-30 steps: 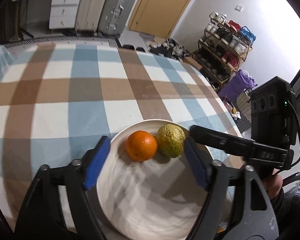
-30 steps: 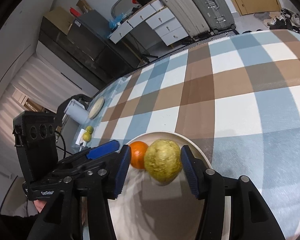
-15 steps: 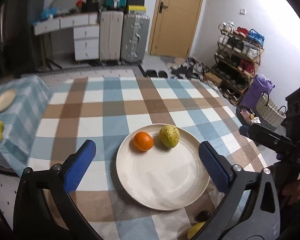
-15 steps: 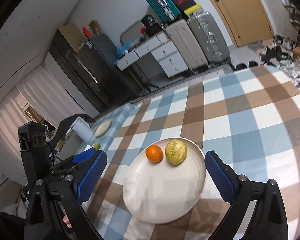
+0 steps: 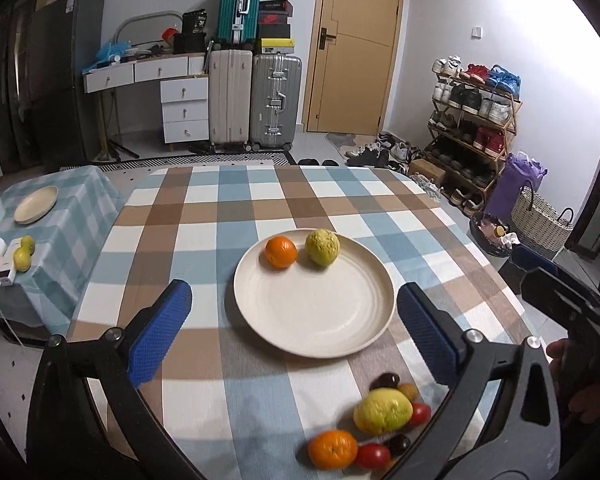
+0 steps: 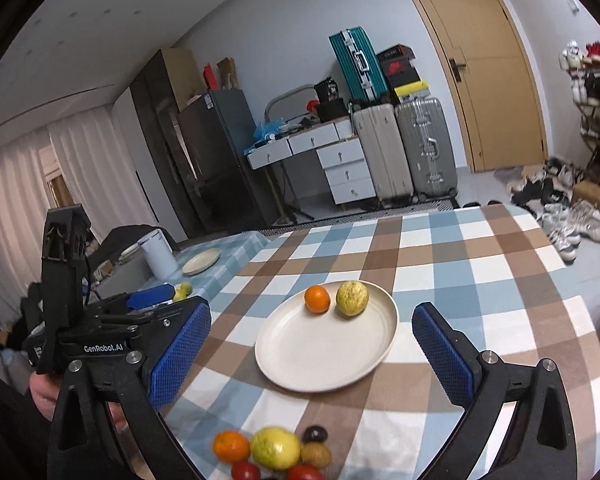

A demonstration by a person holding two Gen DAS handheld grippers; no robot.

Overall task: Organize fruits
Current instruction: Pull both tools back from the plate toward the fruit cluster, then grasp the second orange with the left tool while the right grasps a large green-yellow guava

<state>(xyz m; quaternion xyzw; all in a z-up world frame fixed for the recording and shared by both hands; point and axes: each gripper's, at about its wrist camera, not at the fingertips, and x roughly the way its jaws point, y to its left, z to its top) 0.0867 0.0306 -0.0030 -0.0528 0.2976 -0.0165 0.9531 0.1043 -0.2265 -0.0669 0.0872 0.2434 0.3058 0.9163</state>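
I find my left claw (image 5: 292, 320) and right claw (image 6: 312, 354) both spread wide, holding nothing. Checked tabletop (image 5: 204, 216) carries plate (image 5: 316, 320) with orange (image 5: 281, 252); suitcases (image 5: 256, 100) behind.

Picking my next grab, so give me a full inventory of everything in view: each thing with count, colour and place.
Plate: 1, cream, table centre.
Orange: 1, orange, plate's far side.
Guava-like fruit: 1, yellow-green, beside that orange.
Loose orange: 1, orange, near table edge.
Lemon: 1, yellow, in the near pile.
Tomatoes: 2 seen, red, near pile.
Dark small fruits: 2 seen, brown-black, near pile.
Tablecloth: 1, blue-brown-white check.
Side plate: 1, cream, side table.
Limes: 2, yellow-green, side table.
Left gripper: blue pads, open, empty.
Right gripper: blue pads, open, empty.
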